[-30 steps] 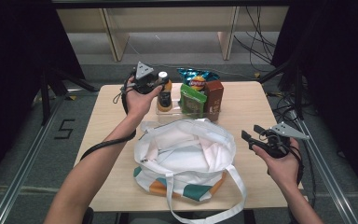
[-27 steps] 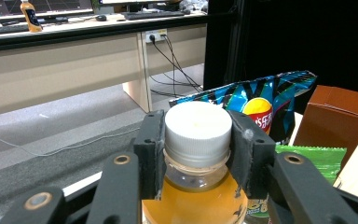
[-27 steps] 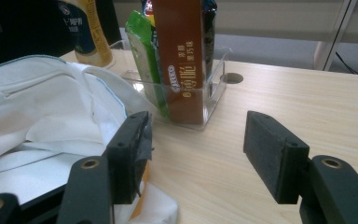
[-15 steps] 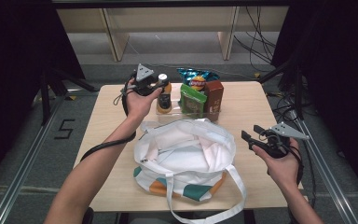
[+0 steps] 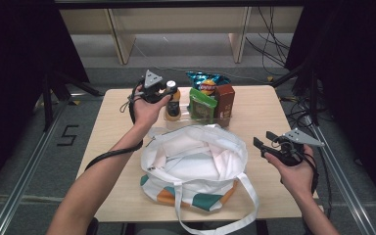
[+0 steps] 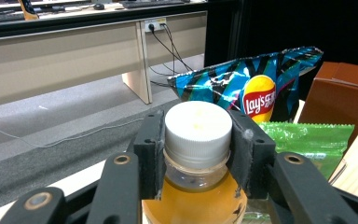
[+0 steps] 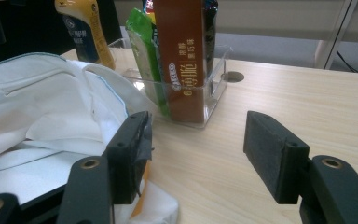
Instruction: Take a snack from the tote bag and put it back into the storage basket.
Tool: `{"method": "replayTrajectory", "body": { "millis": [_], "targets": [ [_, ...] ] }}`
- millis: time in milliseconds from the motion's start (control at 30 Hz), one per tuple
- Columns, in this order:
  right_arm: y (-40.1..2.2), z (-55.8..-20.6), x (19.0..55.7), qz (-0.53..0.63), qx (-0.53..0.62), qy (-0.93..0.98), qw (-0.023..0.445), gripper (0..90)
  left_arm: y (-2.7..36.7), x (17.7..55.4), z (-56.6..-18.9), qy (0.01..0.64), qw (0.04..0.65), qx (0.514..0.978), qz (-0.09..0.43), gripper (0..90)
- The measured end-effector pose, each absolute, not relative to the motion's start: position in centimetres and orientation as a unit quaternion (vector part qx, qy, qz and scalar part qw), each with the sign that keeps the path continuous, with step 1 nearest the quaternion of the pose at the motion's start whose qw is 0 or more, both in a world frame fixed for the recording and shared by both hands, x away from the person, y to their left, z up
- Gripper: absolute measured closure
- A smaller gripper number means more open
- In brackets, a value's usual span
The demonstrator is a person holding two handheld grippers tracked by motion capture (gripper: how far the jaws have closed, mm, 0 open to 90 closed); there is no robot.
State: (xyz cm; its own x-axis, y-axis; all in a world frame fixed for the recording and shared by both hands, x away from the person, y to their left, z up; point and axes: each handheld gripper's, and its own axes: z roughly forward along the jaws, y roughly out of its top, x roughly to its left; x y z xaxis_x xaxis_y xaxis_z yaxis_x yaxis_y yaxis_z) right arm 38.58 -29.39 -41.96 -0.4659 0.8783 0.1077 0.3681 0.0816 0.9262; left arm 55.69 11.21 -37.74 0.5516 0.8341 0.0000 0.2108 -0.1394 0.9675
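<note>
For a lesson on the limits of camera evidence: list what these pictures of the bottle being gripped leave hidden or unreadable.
- Bottle: in the left gripper view its label and base are cut off by the bottom edge and the left gripper.
- Tote bag: in the high view its inside is hidden by folded white cloth.
- Brown box: in the right gripper view its top is cut off by the edge.
- Right gripper: open, empty.
</note>
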Motion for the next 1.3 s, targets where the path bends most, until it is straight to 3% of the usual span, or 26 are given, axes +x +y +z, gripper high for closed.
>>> {"method": "replayTrajectory", "body": {
  "millis": [1300],
  "targets": [
    [-29.3, -42.0, 38.4, 0.502, 0.459, 0.689, 0.249, 41.6, 11.0, 55.8, -39.8, 0.386, 0.525, 0.707, 0.273, 58.6]
  ]
}}
